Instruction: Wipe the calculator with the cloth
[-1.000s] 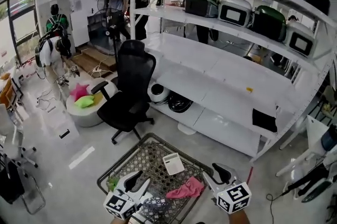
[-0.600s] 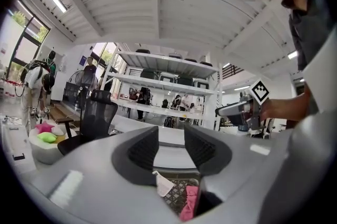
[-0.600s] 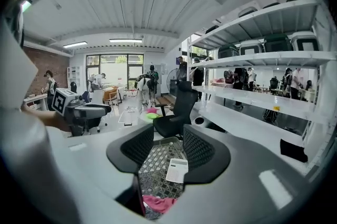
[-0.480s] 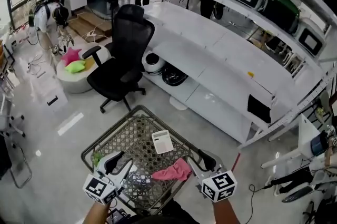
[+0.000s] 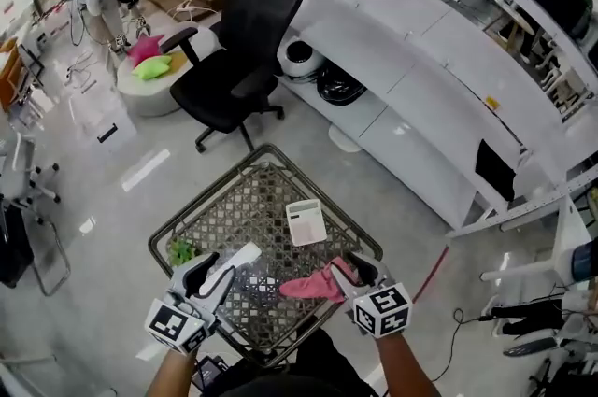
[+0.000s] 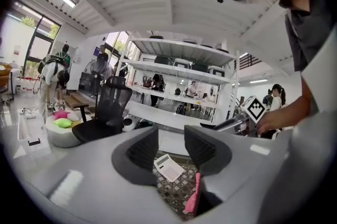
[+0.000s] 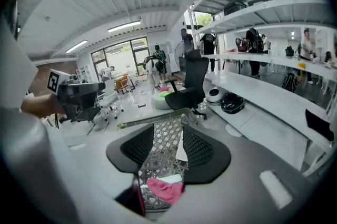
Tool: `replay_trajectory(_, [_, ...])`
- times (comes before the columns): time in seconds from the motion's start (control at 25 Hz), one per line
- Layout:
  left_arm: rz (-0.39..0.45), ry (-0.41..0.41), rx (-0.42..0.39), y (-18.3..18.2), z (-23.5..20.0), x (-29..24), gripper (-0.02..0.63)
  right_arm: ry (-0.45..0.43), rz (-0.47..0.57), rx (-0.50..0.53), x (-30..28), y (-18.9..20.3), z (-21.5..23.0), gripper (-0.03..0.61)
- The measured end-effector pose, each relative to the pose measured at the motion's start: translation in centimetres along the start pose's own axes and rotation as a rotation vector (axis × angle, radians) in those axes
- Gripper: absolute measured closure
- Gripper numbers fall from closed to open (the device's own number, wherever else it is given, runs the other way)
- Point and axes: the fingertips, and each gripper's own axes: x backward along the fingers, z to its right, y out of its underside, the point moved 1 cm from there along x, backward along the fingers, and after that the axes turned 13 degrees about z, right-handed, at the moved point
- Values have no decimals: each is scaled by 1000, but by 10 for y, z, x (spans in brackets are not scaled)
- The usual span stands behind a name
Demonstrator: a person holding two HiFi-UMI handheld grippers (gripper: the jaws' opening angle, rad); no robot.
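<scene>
A white calculator (image 5: 306, 221) lies on the far part of a metal lattice table (image 5: 220, 216). A pink cloth (image 5: 313, 285) lies crumpled near the table's front edge. My right gripper (image 5: 360, 270) hangs open just right of the cloth, with nothing between its fingers. In the right gripper view the cloth (image 7: 166, 190) sits below the open gripper (image 7: 167, 146), and the calculator's edge (image 7: 180, 146) shows past it. My left gripper (image 5: 220, 268) is open over the table's front left. In the left gripper view the gripper (image 6: 166, 146) frames the calculator (image 6: 169, 167), with the cloth (image 6: 192, 199) lower right.
A small green item (image 5: 180, 250) lies at the table's left corner. A black office chair (image 5: 238, 59) stands beyond the table. A long white counter (image 5: 420, 68) runs along the right. Pink and green cushions (image 5: 149, 63) rest on a round seat, far left.
The head view has tilted down onto the table. Both grippers have sunk toward the table, the right one more, and it now hangs beside the pink cloth.
</scene>
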Motion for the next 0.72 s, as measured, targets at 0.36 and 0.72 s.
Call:
replay_trajectory(0.36, [-40,-68,11,61,-23,-2,419,-43,-224,-99,-40,129,10,405])
replay_trajectory(0.72, [-90,-108,37,92,-23,-5,418,-48,-432,-140,-50,237,25,403])
